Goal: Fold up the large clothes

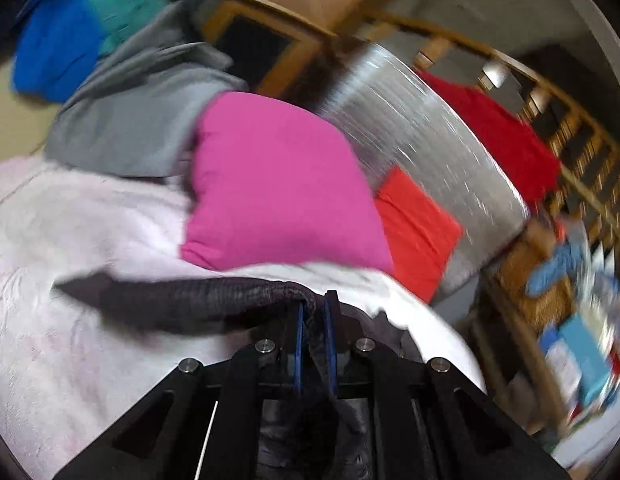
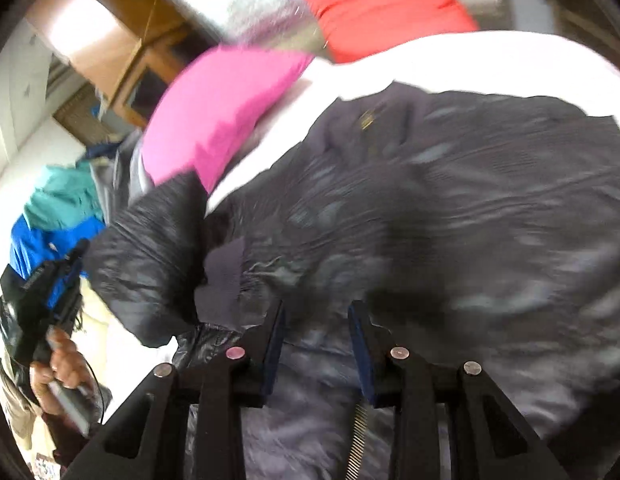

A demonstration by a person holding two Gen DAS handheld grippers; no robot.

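Note:
A black quilted jacket (image 2: 430, 216) lies spread on a bed with a pale pink-white cover (image 1: 70, 300). My left gripper (image 1: 313, 304) is shut on a ribbed edge of the black jacket (image 1: 182, 300), which stretches off to the left above the cover. My right gripper (image 2: 317, 312) is open, its jaws standing apart just over the jacket's near part. The left gripper also shows in the right wrist view (image 2: 58, 280), held in a hand at the far left. Both views are blurred by motion.
A magenta pillow (image 1: 278, 184), an orange-red pillow (image 1: 418, 228) and a silvery cushion (image 1: 422, 152) lie at the bed's head. Grey (image 1: 142, 120), blue (image 1: 54, 56) and teal (image 1: 130, 0) clothes are piled at the left. A wooden headboard rail (image 1: 550, 120) and a cluttered shelf (image 1: 570, 320) stand at the right.

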